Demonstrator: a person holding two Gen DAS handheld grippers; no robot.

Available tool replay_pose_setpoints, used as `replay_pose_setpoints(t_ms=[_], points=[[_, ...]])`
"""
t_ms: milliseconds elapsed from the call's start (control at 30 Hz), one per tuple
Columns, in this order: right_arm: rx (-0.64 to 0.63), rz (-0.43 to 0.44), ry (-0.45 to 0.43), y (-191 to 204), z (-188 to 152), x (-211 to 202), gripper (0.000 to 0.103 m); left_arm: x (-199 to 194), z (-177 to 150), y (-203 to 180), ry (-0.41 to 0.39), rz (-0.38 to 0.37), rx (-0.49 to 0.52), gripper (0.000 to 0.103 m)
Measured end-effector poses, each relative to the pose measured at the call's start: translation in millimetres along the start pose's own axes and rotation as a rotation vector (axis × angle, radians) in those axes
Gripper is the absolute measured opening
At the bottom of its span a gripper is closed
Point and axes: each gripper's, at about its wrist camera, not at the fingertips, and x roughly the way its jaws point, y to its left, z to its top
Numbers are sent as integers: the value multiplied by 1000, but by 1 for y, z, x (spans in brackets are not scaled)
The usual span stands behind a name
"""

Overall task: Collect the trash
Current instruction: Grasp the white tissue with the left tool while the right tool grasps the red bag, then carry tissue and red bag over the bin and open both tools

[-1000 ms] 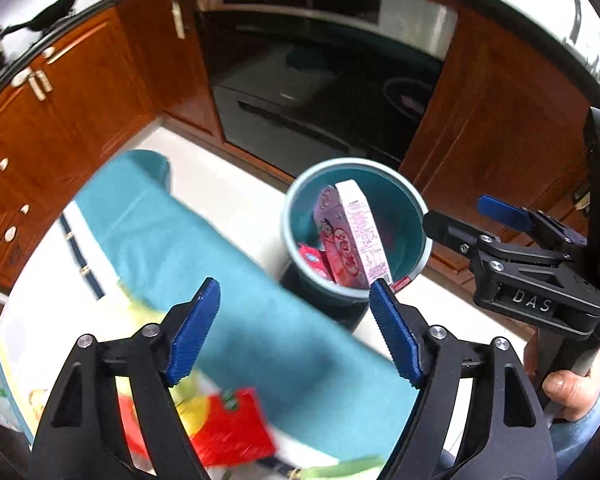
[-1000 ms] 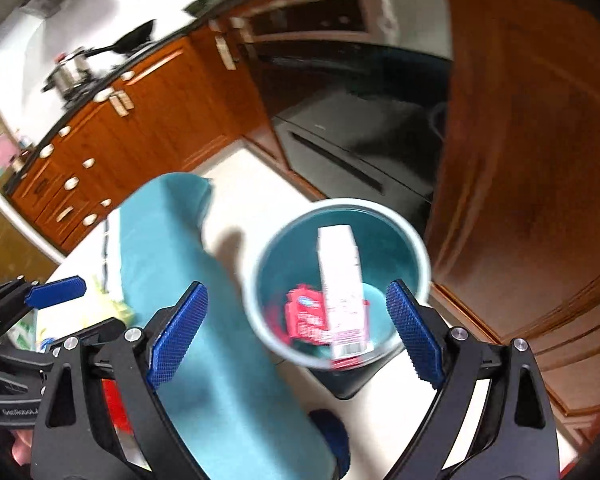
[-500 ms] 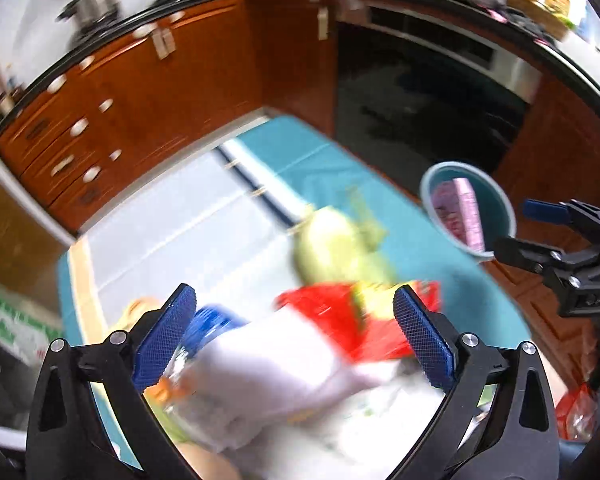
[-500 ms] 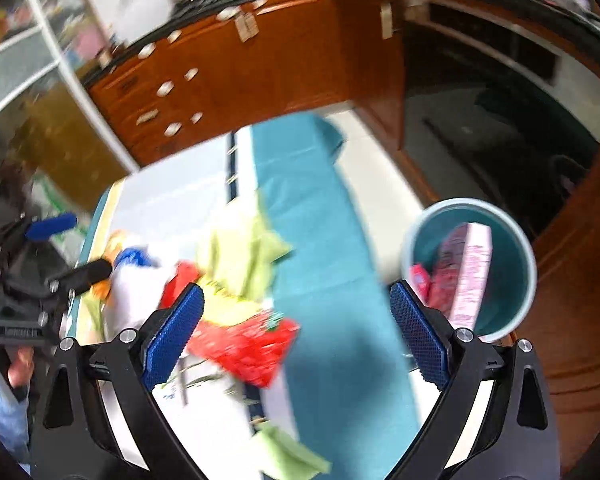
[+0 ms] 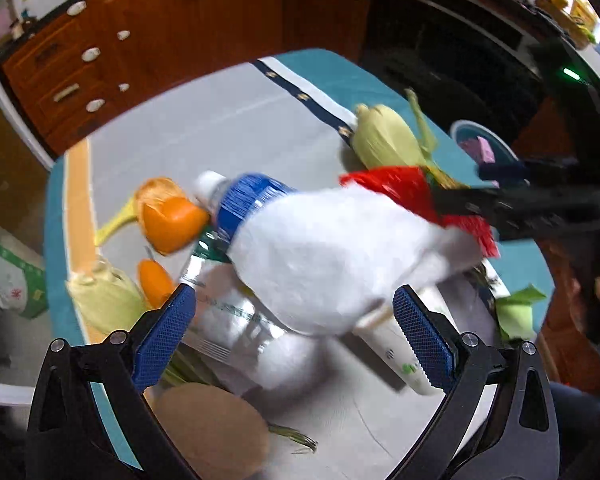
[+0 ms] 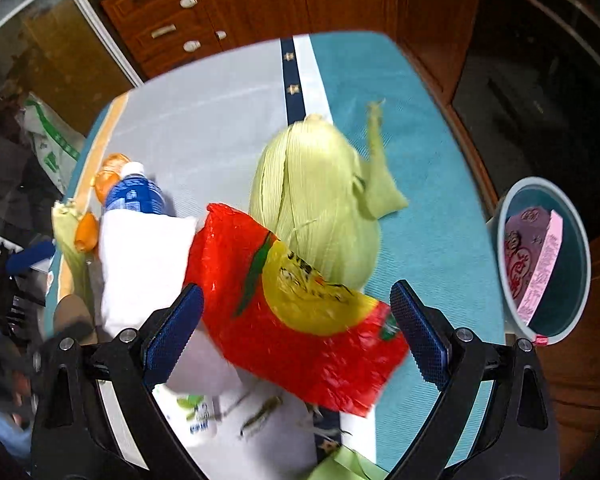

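Trash lies on a table with a teal and white cloth (image 6: 420, 152). My left gripper (image 5: 294, 334) is open above a crumpled white tissue (image 5: 340, 248) that lies over a blue-labelled bottle (image 5: 244, 196). My right gripper (image 6: 296, 332) is open above a red and yellow wrapper (image 6: 292, 312), with a corn husk (image 6: 320, 208) just beyond. The tissue (image 6: 140, 264) and bottle (image 6: 134, 194) show left of the wrapper. A teal bin (image 6: 576, 264) holding a pink carton (image 6: 540, 264) stands on the floor to the right.
Orange peels (image 5: 172, 216), another husk (image 5: 104, 300), a white tube (image 5: 396, 348) and a brown disc (image 5: 212, 432) lie near the left gripper. Wooden cabinets (image 6: 260, 4) and a dark oven (image 6: 540, 80) stand beyond the table.
Both grippers have swung from over the bin back to the table and come down close over the trash pile. Both stay open and empty.
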Motion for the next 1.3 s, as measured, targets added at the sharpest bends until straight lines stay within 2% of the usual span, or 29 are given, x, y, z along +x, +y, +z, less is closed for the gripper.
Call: replay_pose_setpoints(t_ms=[100,233,267,333,367,467,500,667,733,767,833,867,933,967,1000,1300], points=[[10,-8,28,1,-1,13,91,2,-2,-14,-4,-24,41,99],[38,21,-1,-1,-4,14,89,9,3,-35,2,-54,98,99],[42,28,-5,-2,-5,14,85,11,5,-38,5,-57,104,99],[47,42,-6,-4,-6,11,57,18,9,-42,14,-59,108,99],[50,46,-4,-5,-7,10,53,21,10,-44,20,-60,107,99],[46,67,-12,-6,-10,4,45,30,13,-47,39,-58,99,99],[40,68,-16,-6,-11,1,38,33,13,-47,45,-55,93,99],[22,94,-38,-1,-15,-12,31,35,13,-45,38,-55,59,98],[26,108,-44,-2,-16,-16,30,33,12,-44,36,-59,48,81],[29,114,-49,-2,-16,-19,29,31,12,-43,39,-69,42,79],[40,129,-52,-4,-17,-22,26,25,10,-44,30,-66,43,62],[48,139,-54,-5,-18,-25,26,22,9,-45,25,-65,47,58],[62,156,-63,-8,-20,-30,24,16,9,-48,18,-50,58,29],[64,158,-67,-8,-20,-32,23,14,8,-49,15,-46,60,21],[70,166,-76,-9,-21,-37,22,10,8,-49,11,-40,58,7],[124,271,-147,-23,-28,-74,19,-38,16,-45,-79,-14,38,4]])
